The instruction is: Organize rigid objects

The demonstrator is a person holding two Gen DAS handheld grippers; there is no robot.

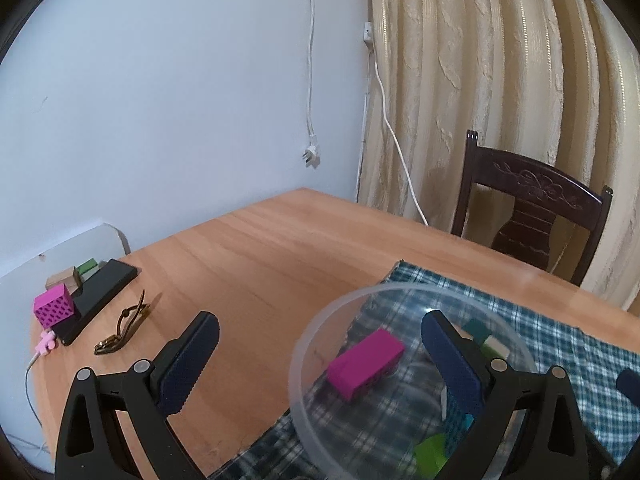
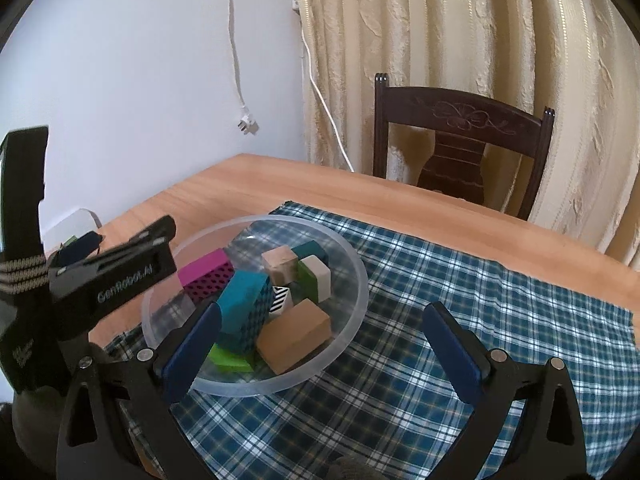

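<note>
Judging from what lies where, I put this sorting job well past halfway. Most blocks already sit in the clear bowl (image 2: pixel 256 300): a magenta block (image 2: pixel 206 274), a teal block (image 2: pixel 244 308), a tan block (image 2: pixel 294 334), a lime piece (image 2: pixel 230 358), a white-and-green one (image 2: pixel 316 278) and others I can't separate. The bowl rests on the checked cloth (image 2: pixel 440 320), ahead and left of my right gripper (image 2: pixel 320 344), whose fingers are spread and hold nothing. My left gripper (image 1: pixel 320 364) is also released and empty, straddling the bowl's near rim with its right finger over the bowl. Still outstanding, far left of those fingers on the bench (image 1: pixel 260 248): a dotted magenta block (image 1: pixel 54 310), plus a wooden block (image 1: pixel 62 280) and green block (image 1: pixel 88 268) beside a black slab (image 1: pixel 100 294). Whether the brown clip (image 1: pixel 124 330) counts, I can't say.
</note>
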